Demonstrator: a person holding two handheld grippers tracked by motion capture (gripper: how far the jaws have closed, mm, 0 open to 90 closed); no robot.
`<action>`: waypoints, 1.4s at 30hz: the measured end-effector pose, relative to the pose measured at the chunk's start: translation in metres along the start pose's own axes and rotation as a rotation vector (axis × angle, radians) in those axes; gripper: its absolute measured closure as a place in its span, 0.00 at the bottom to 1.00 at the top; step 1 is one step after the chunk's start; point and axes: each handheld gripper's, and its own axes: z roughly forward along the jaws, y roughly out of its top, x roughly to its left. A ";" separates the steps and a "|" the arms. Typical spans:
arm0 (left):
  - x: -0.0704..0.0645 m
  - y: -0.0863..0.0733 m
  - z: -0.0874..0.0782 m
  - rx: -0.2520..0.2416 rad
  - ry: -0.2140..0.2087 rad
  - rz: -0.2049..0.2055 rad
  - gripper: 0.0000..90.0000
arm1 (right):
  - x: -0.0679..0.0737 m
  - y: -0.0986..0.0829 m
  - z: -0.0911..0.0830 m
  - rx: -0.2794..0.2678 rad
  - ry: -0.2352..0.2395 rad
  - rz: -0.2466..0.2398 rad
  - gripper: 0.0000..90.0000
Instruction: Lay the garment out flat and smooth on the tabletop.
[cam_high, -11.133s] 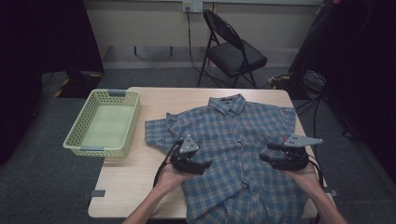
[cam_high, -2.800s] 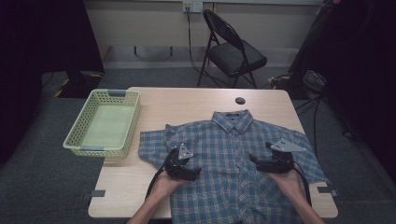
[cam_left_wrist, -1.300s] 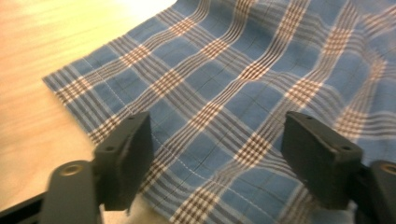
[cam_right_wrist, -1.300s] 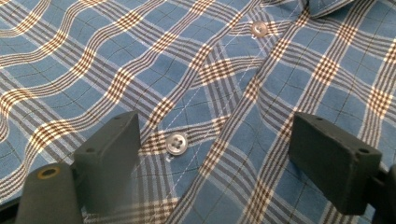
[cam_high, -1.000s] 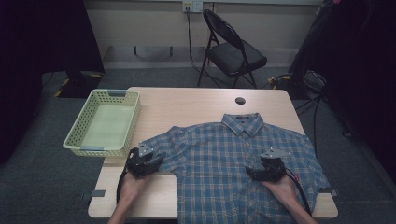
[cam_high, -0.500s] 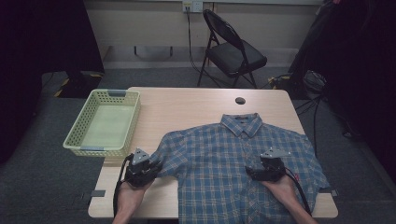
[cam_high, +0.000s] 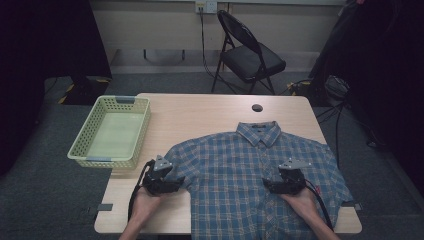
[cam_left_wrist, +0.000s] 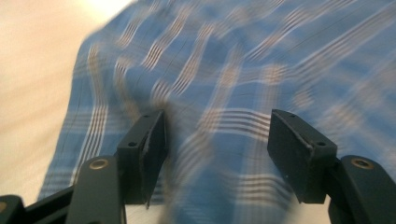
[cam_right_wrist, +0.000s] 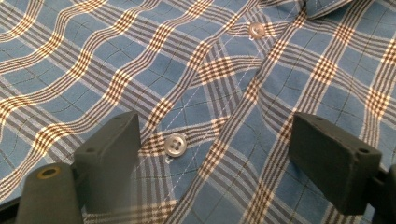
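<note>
Wooden table (cam_high: 200, 115) is covered on its near right part by a spread plaid shirt (cam_high: 250, 175). Beside it a green basket (cam_high: 111, 131) is set. Left gripper (cam_left_wrist: 215, 140) and right gripper (cam_right_wrist: 212, 154) are held over the fabric, jaws apart.

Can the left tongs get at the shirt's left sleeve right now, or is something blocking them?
Probably yes. The left tongs sit at the edge of the shirt, jaws open with the sleeve fabric right between and ahead of them, and nothing lies in between.
</note>
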 end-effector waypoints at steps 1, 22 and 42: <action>0.003 -0.002 0.002 -0.017 -0.002 0.001 0.36 | 0.000 0.000 0.000 0.000 0.000 -0.001 0.18; -0.020 0.027 -0.018 -0.101 -0.043 0.092 0.19 | -0.010 0.007 -0.006 -0.032 0.070 0.039 0.18; -0.099 0.027 0.043 0.009 -0.180 0.193 0.22 | -0.026 -0.021 -0.036 0.031 -0.053 0.065 0.12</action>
